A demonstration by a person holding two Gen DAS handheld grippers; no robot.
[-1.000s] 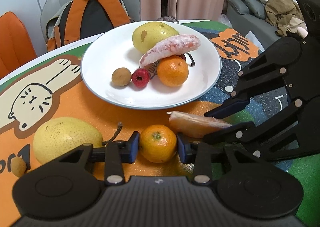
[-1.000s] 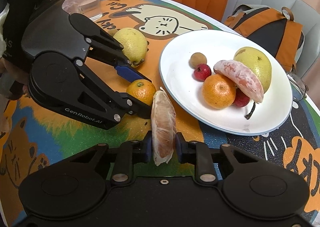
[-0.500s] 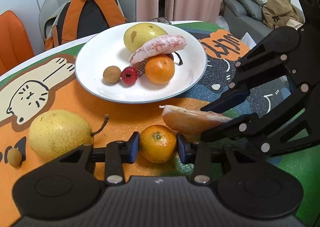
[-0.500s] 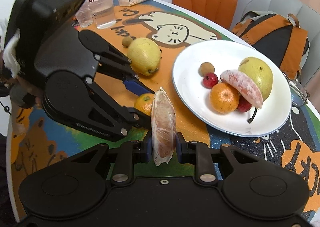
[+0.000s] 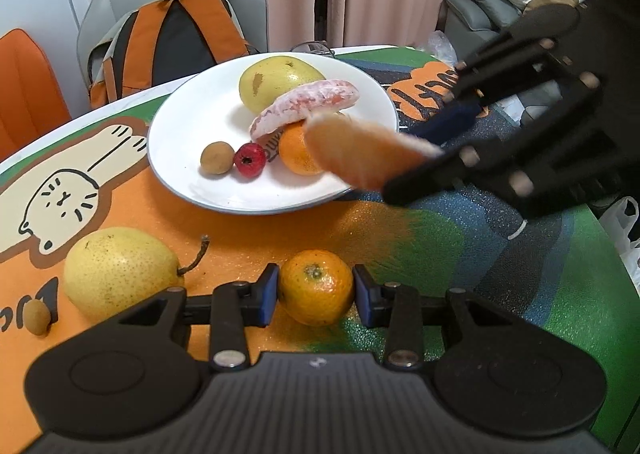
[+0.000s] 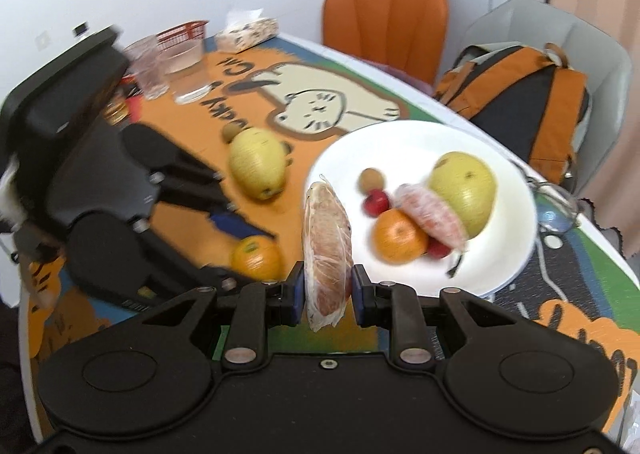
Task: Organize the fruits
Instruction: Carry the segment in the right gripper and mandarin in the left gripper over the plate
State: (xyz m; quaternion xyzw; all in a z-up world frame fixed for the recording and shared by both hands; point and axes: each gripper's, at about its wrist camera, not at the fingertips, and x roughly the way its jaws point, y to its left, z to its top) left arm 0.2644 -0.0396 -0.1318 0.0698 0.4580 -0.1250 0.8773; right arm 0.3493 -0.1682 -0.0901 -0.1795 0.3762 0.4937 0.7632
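Note:
My left gripper (image 5: 315,294) is shut on a small orange (image 5: 316,286), held low over the mat; the orange also shows in the right wrist view (image 6: 256,257). My right gripper (image 6: 325,290) is shut on a pomelo wedge (image 6: 327,250), lifted near the plate's near edge; the wedge shows blurred in the left wrist view (image 5: 360,157). The white plate (image 5: 192,157) holds a pear (image 5: 276,81), a pomelo wedge (image 5: 308,105), an orange (image 5: 296,153), a red fruit (image 5: 249,159) and a longan (image 5: 217,157).
A yellow pear (image 5: 120,270) and a longan (image 5: 37,316) lie on the mat at my left. A backpack (image 5: 172,33) sits on a grey chair behind the table. Glasses (image 6: 168,65), a red basket (image 6: 182,31) and a tissue pack (image 6: 248,31) stand at the far end.
My right gripper has risen with the pomelo wedge and moved toward the plate. My left gripper has lifted slightly with the orange still in it.

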